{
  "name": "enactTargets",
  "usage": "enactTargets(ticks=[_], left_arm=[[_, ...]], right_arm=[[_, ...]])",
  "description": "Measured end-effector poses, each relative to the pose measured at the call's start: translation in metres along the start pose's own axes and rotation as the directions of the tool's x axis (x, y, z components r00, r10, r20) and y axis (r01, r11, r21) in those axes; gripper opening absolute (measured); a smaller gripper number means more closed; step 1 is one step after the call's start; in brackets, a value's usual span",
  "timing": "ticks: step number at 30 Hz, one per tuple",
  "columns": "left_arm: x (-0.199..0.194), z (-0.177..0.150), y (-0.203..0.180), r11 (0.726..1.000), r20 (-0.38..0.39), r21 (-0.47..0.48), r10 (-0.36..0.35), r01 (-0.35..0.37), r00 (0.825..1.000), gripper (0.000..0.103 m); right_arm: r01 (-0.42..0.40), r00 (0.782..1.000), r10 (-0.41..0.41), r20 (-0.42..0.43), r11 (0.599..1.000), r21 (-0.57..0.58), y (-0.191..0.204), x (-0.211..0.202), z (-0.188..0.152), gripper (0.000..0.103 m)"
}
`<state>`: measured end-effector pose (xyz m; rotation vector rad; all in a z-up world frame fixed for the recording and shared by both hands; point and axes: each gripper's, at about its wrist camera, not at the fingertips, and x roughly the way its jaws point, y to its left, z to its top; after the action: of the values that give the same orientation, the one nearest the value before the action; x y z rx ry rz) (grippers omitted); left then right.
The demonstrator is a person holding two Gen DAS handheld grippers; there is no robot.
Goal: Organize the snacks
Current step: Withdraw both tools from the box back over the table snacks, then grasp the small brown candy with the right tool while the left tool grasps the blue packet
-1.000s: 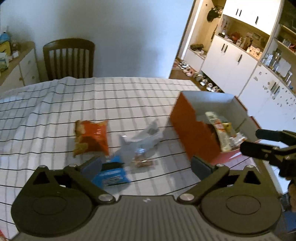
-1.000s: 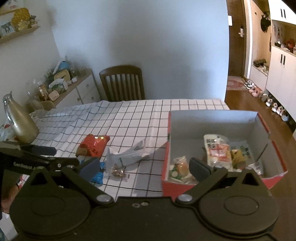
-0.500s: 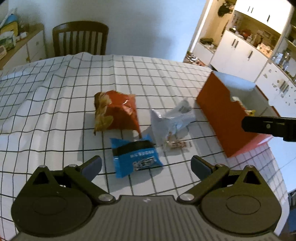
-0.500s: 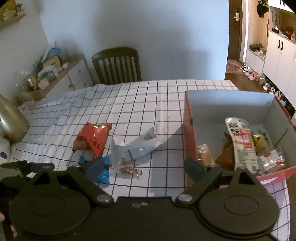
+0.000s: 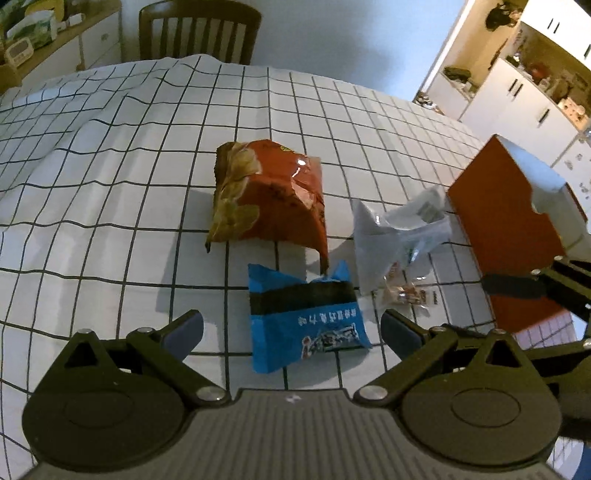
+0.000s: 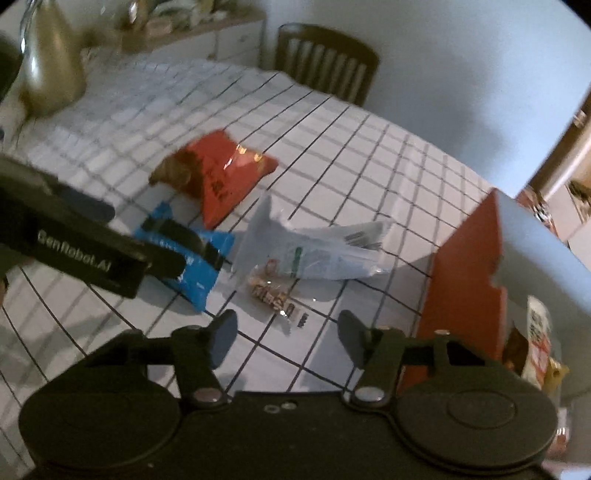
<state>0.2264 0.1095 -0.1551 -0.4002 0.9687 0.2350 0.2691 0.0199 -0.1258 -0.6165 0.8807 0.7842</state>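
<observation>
On the checked tablecloth lie a red chip bag (image 5: 273, 192), a blue snack packet (image 5: 306, 317), a clear plastic bag (image 5: 399, 229) and a small nut packet (image 5: 406, 293). My left gripper (image 5: 291, 330) is open, low over the blue packet, which lies between its fingers. My right gripper (image 6: 288, 338) is open and empty, just short of the small nut packet (image 6: 273, 291). The red box (image 6: 469, 273) stands to the right, with several snacks (image 6: 535, 343) inside. The red chip bag (image 6: 221, 173), blue packet (image 6: 192, 258) and clear bag (image 6: 321, 254) also show in the right wrist view.
A wooden chair (image 5: 199, 29) stands at the table's far edge. A gold jug (image 6: 48, 70) stands at the table's far left. A sideboard (image 5: 62, 40) with clutter lines the left wall. White cupboards (image 5: 517, 96) are at the back right. The left gripper's body (image 6: 85, 243) crosses the right wrist view.
Both grippers have moved forward and down toward the loose snacks. The left one has closed in on the blue packet; the right one has swung left from the box toward the nut packet.
</observation>
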Motion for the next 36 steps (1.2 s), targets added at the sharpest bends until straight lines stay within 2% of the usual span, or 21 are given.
enactTargets(ticks=[9,18,20,22,26,28,32,36], left_arm=[[0.021,0.004,-0.008,1.000,-0.030,0.003,0.029,-0.029,0.999,0.103],[0.030,0.005,-0.012,0.998,-0.033,0.007,0.059,-0.059,0.998,0.101],[0.029,0.003,-0.012,0.998,-0.022,0.008,0.069,-0.068,0.997,0.096],[0.028,0.003,-0.012,0.997,-0.015,0.018,0.072,-0.072,0.997,0.092],[0.024,0.002,-0.014,0.998,-0.004,0.040,0.050,-0.050,0.999,0.071],[0.023,0.000,-0.015,0.998,-0.005,0.044,0.042,-0.041,0.999,0.070],[0.018,-0.003,-0.013,0.999,0.004,0.028,0.022,-0.022,1.000,0.058],[0.013,-0.007,-0.011,1.000,0.008,0.019,0.023,-0.023,1.000,0.055]], right_arm=[[-0.009,1.000,0.003,-0.029,0.979,-0.206,0.012,0.034,0.007,0.041],[-0.087,0.996,0.080,-0.042,0.972,-0.219,0.006,0.049,0.018,0.039],[-0.115,0.993,0.107,-0.049,0.973,-0.198,0.002,0.051,0.021,0.037],[-0.142,0.989,0.134,-0.059,0.973,-0.179,0.000,0.052,0.022,0.030],[-0.161,0.986,0.154,-0.057,0.976,-0.145,0.002,0.050,0.018,0.019],[-0.145,0.989,0.141,-0.046,0.982,-0.120,0.004,0.048,0.015,0.015],[-0.118,0.993,0.117,-0.025,0.992,-0.051,0.007,0.041,0.006,0.013],[-0.100,0.995,0.100,-0.008,0.995,0.023,0.007,0.029,-0.005,0.013]])
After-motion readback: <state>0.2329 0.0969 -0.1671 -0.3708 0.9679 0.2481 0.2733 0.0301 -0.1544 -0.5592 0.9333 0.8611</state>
